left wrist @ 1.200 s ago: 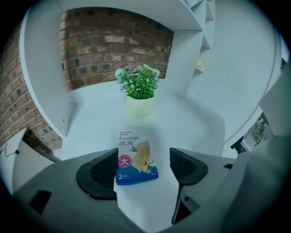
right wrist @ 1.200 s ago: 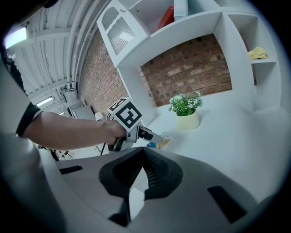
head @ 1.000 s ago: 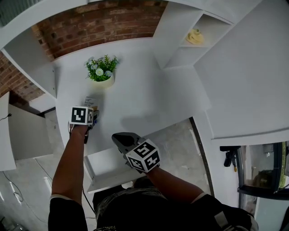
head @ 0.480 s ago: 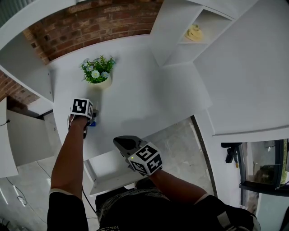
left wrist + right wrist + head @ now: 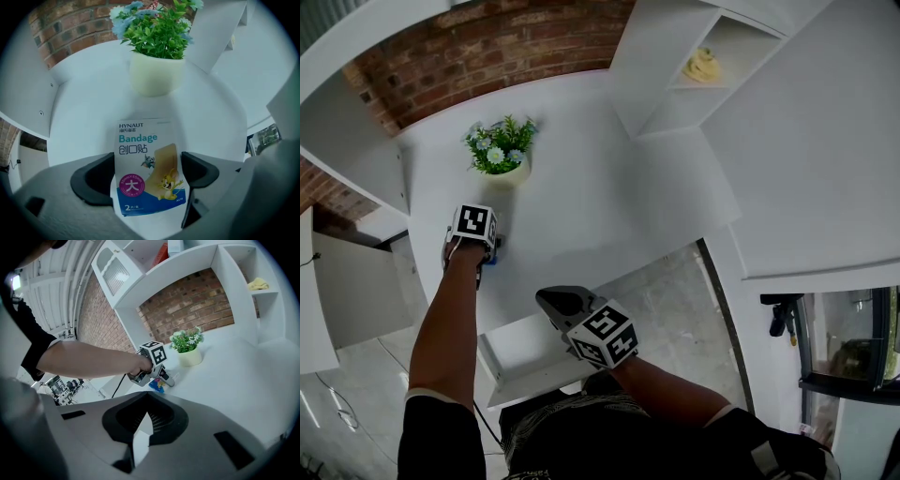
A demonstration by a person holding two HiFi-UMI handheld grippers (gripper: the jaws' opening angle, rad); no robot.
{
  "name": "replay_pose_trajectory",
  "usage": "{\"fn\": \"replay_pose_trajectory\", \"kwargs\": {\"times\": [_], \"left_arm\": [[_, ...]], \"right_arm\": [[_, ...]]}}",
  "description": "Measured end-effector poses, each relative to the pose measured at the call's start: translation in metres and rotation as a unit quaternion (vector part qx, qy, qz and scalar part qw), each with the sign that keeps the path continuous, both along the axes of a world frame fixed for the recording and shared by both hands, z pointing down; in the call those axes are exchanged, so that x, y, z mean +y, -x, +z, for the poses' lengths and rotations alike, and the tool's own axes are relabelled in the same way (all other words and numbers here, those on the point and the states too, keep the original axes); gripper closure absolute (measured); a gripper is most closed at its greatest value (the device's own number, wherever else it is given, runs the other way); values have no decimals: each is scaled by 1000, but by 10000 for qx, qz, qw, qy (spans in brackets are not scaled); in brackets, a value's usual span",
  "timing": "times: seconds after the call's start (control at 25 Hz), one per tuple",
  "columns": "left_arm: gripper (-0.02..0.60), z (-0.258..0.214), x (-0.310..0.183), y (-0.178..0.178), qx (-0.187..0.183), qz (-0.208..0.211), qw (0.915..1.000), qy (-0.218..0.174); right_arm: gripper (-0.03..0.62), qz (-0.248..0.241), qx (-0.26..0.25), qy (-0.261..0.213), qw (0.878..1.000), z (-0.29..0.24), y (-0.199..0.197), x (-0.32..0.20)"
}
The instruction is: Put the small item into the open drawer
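Left gripper view: your left tongs (image 5: pixel 148 174) are wide apart, they've just been opening, and the packet (image 5: pixel 146 164) lies flat on the tabletop (image 5: pixel 84 108) right between them. The pads aren't touching it. The plant (image 5: pixel 157 72) stands beyond it, a fair way clear of the top edge.

Now, the pick. That packet looks thin and flat, so you'll likely get little to bite on from straight above. Bring the tips right down to the tabletop on both long sides, square to the packet, then close slowly so it bows up into the pads and doesn't skate out sideways. If it slips, slide it towards the tabletop edge and take it by the overhang.

Head view: the drawer (image 5: pixel 520 352) sits open just below the near edge of the tabletop, and it's a short trip from the packet. Your right tongs (image 5: pixel 143 425) hover by the drawer's upper corner. In the right gripper view they look closed, with only a white sliver showing at the seam, and I can't say for sure whether that's something pinched or just the surface behind.

Mind that right gripper when you carry across. Lift the packet clear first, come over the drawer's open part, then let go low.
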State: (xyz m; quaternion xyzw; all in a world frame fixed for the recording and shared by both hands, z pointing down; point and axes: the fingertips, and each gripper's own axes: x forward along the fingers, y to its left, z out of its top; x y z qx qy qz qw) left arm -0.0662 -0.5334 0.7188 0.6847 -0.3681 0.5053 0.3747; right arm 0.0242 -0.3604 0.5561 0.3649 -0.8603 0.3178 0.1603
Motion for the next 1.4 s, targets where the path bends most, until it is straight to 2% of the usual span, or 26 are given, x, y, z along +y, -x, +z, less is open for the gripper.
{"fn": "replay_pose_trajectory", "kwargs": {"times": [0.48,0.72,1.4], "left_arm": [[161,-3,1,3,70,-105,9995,-275],[163,-10,11,1,273,-336,9988,-217],[163,-109,26,14,618,-494,9913,-1048]], "right_arm": [[589,143,16,-45,9999,-3,-9,11],[589,137,59,-81,9999,-7,-13,19],[589,0,-2,-500,9987,-41,-10,36]]}}
